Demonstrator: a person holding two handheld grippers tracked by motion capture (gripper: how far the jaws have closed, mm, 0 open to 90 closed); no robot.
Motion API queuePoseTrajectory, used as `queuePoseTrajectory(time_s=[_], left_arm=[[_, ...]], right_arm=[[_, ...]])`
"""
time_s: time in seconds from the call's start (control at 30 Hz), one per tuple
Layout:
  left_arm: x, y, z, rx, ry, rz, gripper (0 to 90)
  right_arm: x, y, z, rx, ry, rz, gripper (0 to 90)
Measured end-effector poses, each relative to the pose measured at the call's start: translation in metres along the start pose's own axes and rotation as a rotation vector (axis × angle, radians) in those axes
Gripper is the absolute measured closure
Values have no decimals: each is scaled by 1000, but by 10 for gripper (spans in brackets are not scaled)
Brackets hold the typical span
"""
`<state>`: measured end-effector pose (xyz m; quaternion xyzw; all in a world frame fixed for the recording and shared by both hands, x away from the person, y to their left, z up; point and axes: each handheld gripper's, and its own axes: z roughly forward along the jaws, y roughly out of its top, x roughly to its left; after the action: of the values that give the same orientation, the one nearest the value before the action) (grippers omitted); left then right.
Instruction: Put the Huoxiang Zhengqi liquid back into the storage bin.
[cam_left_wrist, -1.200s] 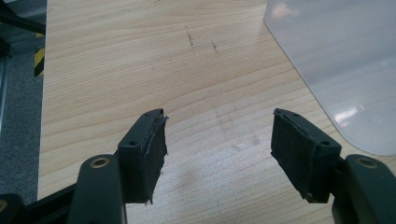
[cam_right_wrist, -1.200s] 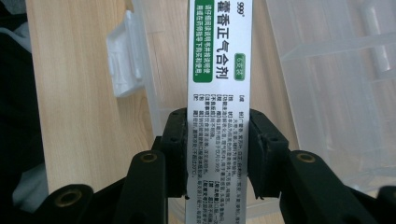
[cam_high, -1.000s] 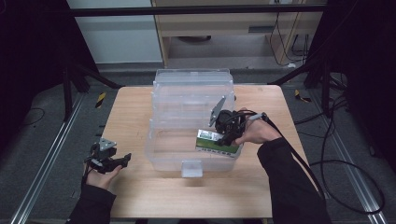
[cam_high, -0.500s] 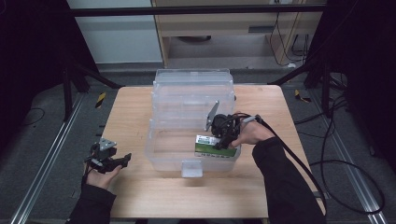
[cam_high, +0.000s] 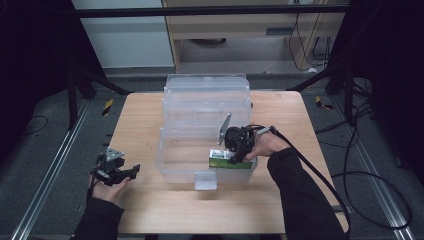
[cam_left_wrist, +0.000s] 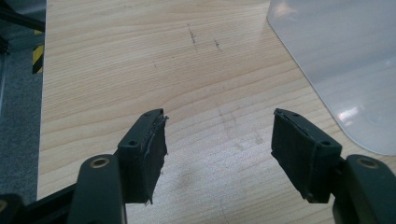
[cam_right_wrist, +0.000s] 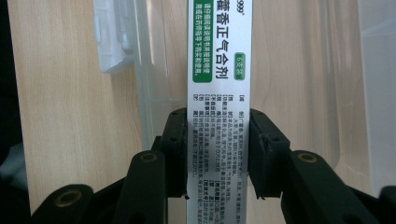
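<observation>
A green and white medicine box (cam_high: 227, 160) hangs inside the front right part of a clear plastic bin (cam_high: 170, 162) on the wooden table. My right gripper (cam_high: 239, 150) is shut on it. In the right gripper view the box (cam_right_wrist: 218, 70) runs up between both jaws, its printed white face toward the camera. My left gripper (cam_high: 131, 171) rests low over the table's front left corner, open and holding nothing. In the left gripper view its two pads (cam_left_wrist: 152, 151) stand wide apart over bare wood.
The bin's open lid (cam_high: 207, 85) stands up behind it at the table's far side. A white latch (cam_high: 206, 181) juts from the bin's front wall. A corner of clear plastic (cam_left_wrist: 345, 65) lies ahead and right of my left gripper. Cables trail off the table's right side.
My right gripper has carried the box slightly lower and toward the bin's front. The left gripper has stayed where it was.
</observation>
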<state>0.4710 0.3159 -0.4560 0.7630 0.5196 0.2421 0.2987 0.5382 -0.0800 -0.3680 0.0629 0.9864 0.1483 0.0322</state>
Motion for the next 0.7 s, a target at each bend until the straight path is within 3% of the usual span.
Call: queuePoseTrajectory(time_s=[0.57, 0.7], left_arm=[[0, 0, 0, 0, 0, -1, 345], [0, 0, 0, 1, 1, -1, 345]], right_arm=[[1, -3, 21, 36, 7, 6, 612], [1, -3, 18, 33, 7, 32, 609]])
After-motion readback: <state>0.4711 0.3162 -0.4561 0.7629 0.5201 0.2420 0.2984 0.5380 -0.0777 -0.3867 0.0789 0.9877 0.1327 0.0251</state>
